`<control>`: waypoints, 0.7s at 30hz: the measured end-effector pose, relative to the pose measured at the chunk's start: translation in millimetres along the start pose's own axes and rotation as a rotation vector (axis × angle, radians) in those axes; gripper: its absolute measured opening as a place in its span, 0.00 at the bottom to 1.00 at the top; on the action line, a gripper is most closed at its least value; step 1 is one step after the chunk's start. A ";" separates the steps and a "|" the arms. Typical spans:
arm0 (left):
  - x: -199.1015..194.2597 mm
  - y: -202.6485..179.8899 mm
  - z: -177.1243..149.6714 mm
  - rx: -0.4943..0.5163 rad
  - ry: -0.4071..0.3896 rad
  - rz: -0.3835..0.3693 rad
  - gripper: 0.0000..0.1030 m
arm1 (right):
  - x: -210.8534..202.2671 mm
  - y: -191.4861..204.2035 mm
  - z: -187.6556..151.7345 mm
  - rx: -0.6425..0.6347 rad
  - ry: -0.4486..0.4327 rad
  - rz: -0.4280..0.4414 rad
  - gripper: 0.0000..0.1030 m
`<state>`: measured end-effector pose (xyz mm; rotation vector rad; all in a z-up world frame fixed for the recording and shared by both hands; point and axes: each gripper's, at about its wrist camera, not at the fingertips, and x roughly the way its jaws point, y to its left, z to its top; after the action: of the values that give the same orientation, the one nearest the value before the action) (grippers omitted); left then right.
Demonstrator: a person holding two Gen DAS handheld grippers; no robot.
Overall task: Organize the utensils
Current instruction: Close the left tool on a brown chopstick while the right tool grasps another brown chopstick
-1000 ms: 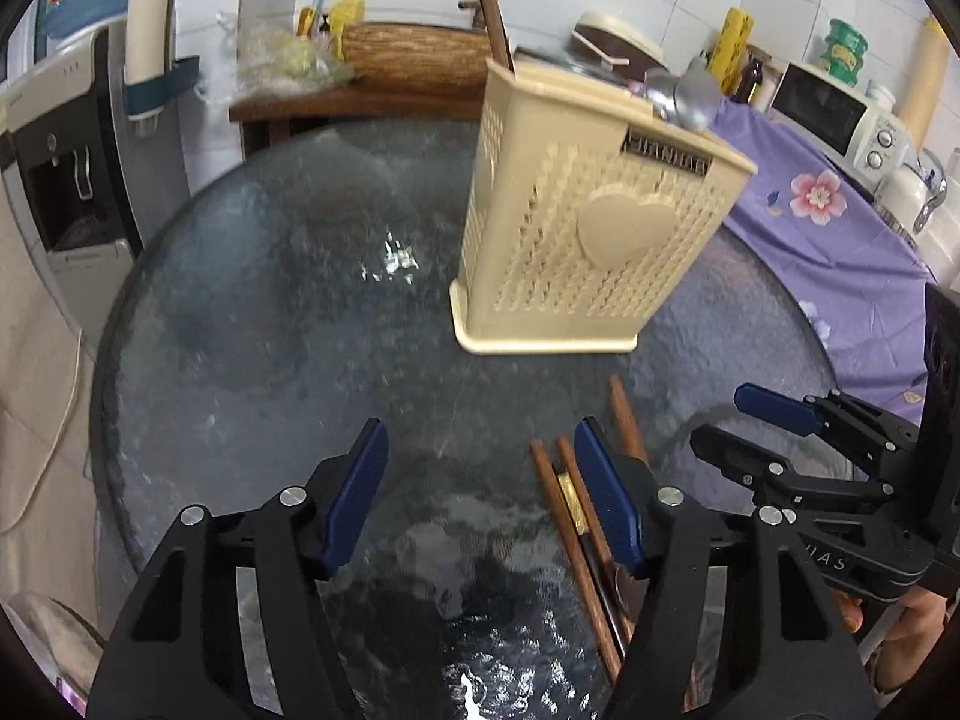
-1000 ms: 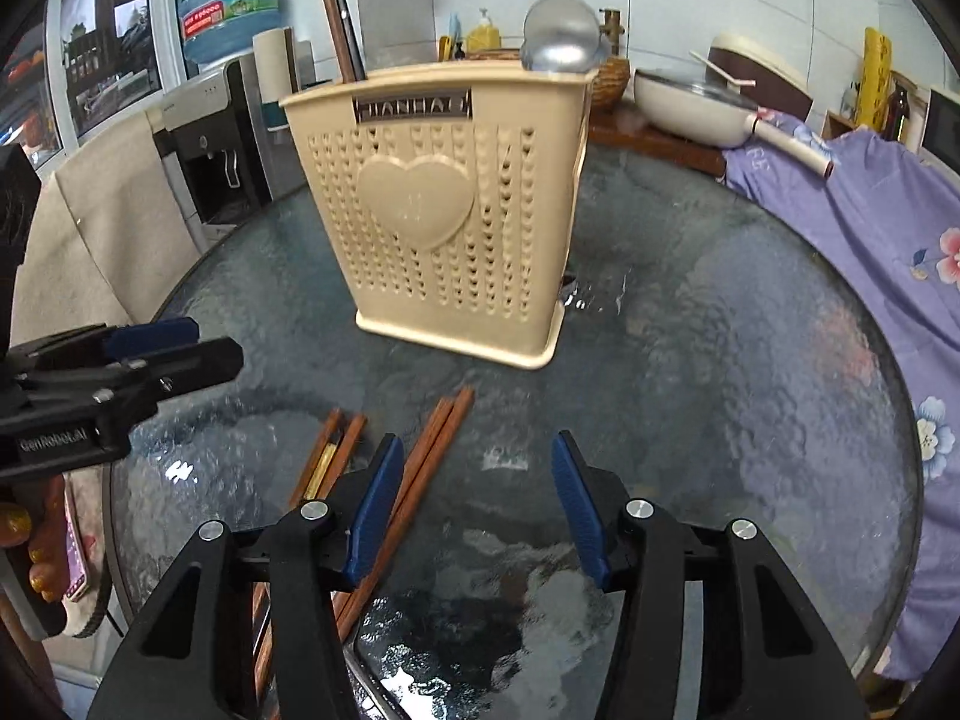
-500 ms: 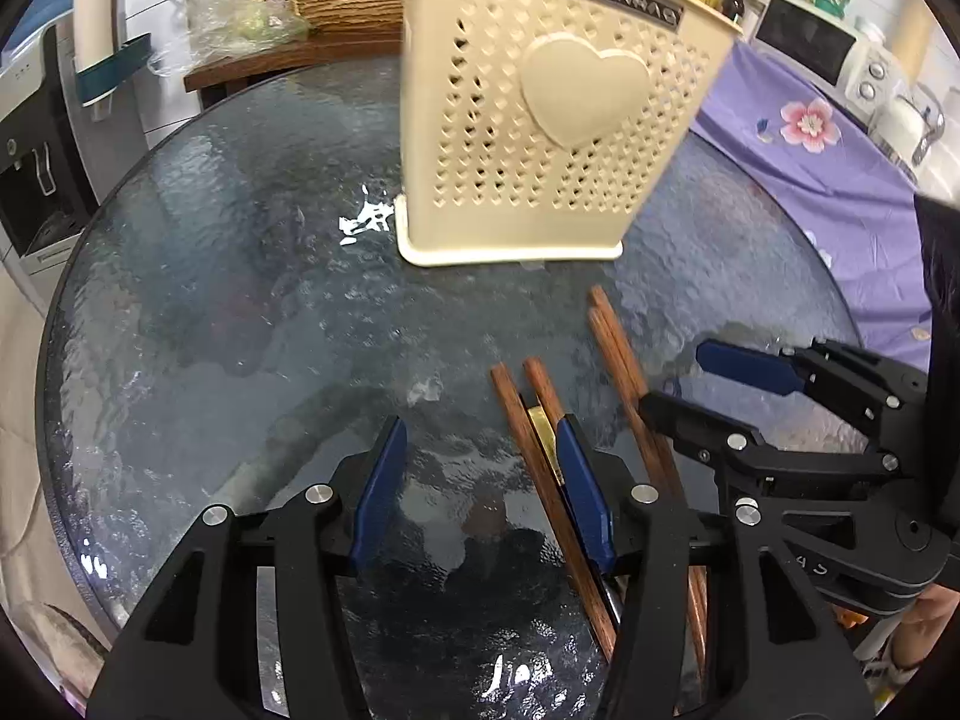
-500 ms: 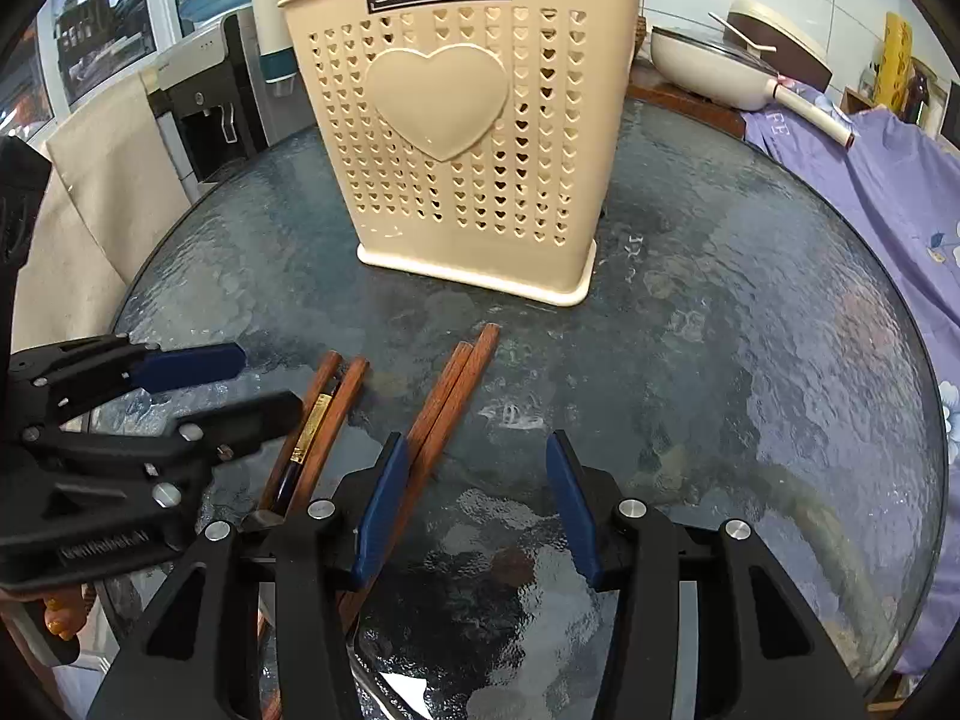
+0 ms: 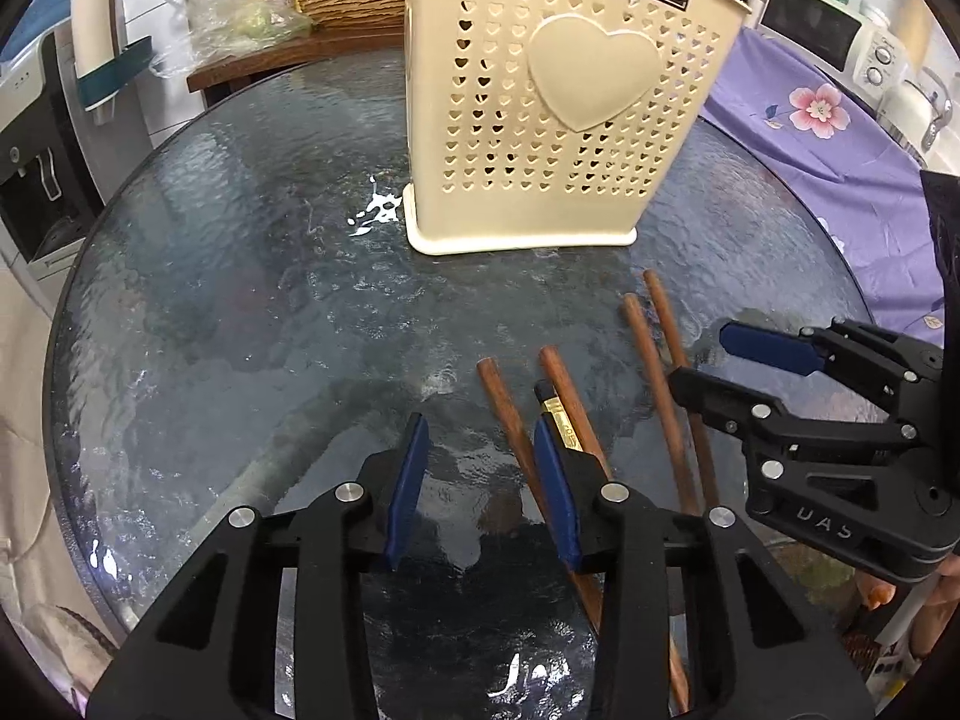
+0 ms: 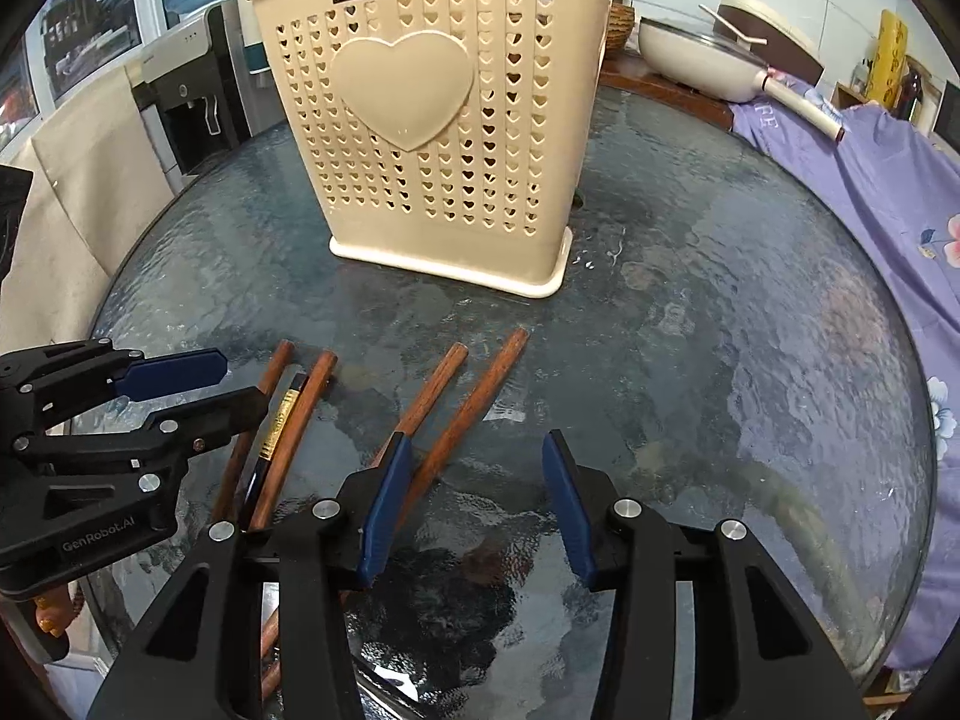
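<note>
Left gripper (image 5: 480, 480): jaws part open, have just been closing, nothing between the blue pads, only bare glass. Its right finger (image 5: 555, 498) sits over the left chopstick pair; contact unclear. Right gripper (image 6: 477, 504): jaws part open, also narrowing, gripping nothing; one brown chopstick runs under its left finger (image 6: 384, 498).

Surface: round textured glass table (image 5: 240, 300), glare spots. Kitchen room, tiled wall at 12 o'clock.

Task items: four brown chopsticks (image 6: 462, 402) plus a black-and-gold one (image 6: 279, 414) lie flat on the glass, fanned toward the holder. In the left view they run from 5 o'clock up toward centre. Cream utensil holder (image 5: 558, 108), heart-perforated, upright at 12 o'clock, well apart from both grippers.

Around: purple floral cloth (image 5: 840, 138) at 2 o'clock, microwave (image 5: 840, 30) behind it, water dispenser (image 5: 36, 168) at 9 o'clock, white pan (image 6: 702, 60) at 1 o'clock in the right view. The two grippers sit near each other, side by side.
</note>
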<state>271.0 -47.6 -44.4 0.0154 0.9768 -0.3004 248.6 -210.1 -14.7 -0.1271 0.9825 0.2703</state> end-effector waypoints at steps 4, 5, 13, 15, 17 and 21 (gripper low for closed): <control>3.7 -8.4 4.0 0.030 0.010 0.023 0.36 | 4.4 4.2 5.7 0.002 0.010 -0.027 0.37; 4.9 -11.7 5.1 0.045 0.015 0.037 0.36 | 5.3 5.1 7.6 0.001 0.016 -0.027 0.35; 11.9 -23.0 15.0 0.092 0.039 0.060 0.28 | 12.2 -3.7 21.2 0.057 0.044 -0.020 0.22; 13.1 -25.7 15.4 0.105 0.039 0.069 0.28 | 13.0 -4.2 23.0 0.059 0.043 -0.023 0.19; 14.0 -27.3 16.9 0.109 0.038 0.065 0.26 | 12.8 -5.5 23.4 0.063 0.038 -0.023 0.16; 16.5 -30.5 18.7 0.107 0.041 0.063 0.25 | 13.2 -8.3 23.8 0.096 0.049 -0.017 0.15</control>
<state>287.0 -83.5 -43.6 0.1505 0.9978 -0.2948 277.0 -210.4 -12.7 -0.0554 1.0407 0.2046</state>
